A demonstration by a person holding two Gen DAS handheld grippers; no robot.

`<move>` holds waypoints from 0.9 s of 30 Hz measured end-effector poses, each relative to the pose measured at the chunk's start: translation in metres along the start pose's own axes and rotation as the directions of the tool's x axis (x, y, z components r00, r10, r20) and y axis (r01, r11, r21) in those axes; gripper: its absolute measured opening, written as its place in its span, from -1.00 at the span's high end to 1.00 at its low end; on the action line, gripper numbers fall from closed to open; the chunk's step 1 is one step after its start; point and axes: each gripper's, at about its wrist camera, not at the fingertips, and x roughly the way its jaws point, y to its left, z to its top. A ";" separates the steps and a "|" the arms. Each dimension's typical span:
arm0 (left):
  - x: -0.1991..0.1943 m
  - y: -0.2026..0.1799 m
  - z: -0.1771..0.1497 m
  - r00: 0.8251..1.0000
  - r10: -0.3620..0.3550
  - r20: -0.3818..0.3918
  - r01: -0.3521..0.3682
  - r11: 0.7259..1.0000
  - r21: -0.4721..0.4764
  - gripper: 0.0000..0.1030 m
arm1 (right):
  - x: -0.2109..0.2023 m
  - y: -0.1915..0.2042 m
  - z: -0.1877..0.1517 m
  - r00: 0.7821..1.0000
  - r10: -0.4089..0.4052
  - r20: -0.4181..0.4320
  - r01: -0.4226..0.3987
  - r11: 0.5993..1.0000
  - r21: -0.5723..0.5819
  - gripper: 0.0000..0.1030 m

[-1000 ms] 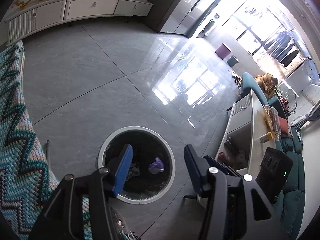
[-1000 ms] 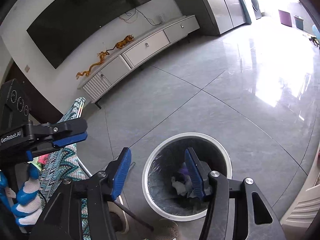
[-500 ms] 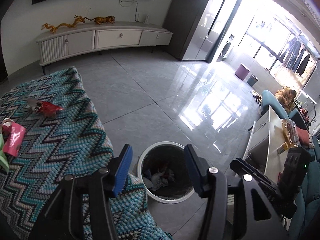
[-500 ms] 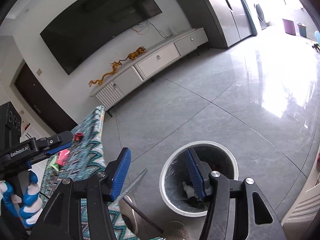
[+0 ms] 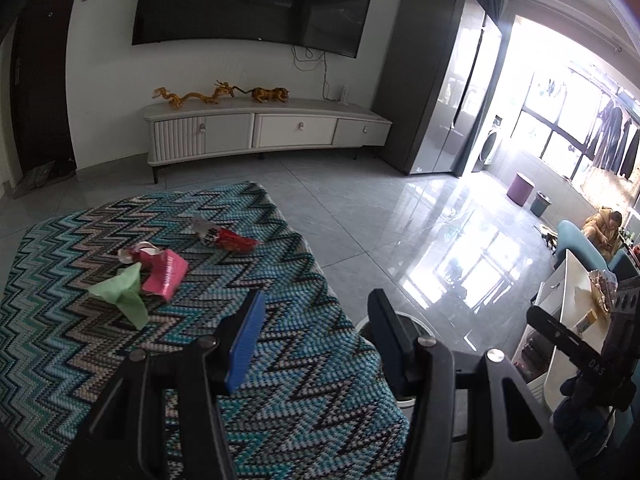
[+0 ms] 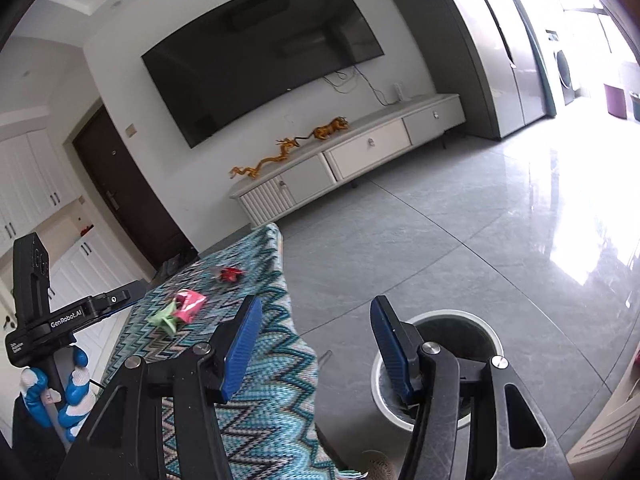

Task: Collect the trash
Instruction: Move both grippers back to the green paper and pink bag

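Three pieces of trash lie on a zigzag-patterned cloth (image 5: 280,380): a green wrapper (image 5: 122,294), a pink wrapper (image 5: 164,272) and a red wrapper (image 5: 226,238). They also show in the right wrist view: the green wrapper (image 6: 164,318), the pink wrapper (image 6: 191,303) and the red wrapper (image 6: 229,273). My left gripper (image 5: 314,338) is open and empty above the cloth's near right part. My right gripper (image 6: 316,342) is open and empty between the cloth's edge and a round white-rimmed bin (image 6: 490,336) on the floor. The bin's rim (image 5: 362,326) peeks out past the cloth.
A white TV cabinet (image 5: 264,132) with gold figurines stands at the far wall under a large TV (image 5: 256,4). Grey tiled floor (image 5: 380,216) lies beyond the cloth. A low white table (image 5: 576,320) and teal sofa are at the right. The left gripper's body (image 6: 60,320) shows at left.
Both grippers have tilted up and away from the bin. The left one has swung from over the bin to over the cloth, bringing the wrappers into view. Both stay open.
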 end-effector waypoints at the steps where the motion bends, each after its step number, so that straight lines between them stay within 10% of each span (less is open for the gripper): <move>1: -0.006 0.007 -0.001 1.000 0.011 0.009 -0.011 1.000 -0.005 0.00 | -0.003 0.007 0.002 1.000 0.007 0.003 -0.007 1.000 -0.014 -0.05; 27: -0.099 0.189 -0.021 0.967 0.219 0.126 -0.188 0.956 -0.225 -0.14 | 0.015 0.165 0.044 0.982 0.189 -0.021 -0.187 0.943 -0.275 -0.05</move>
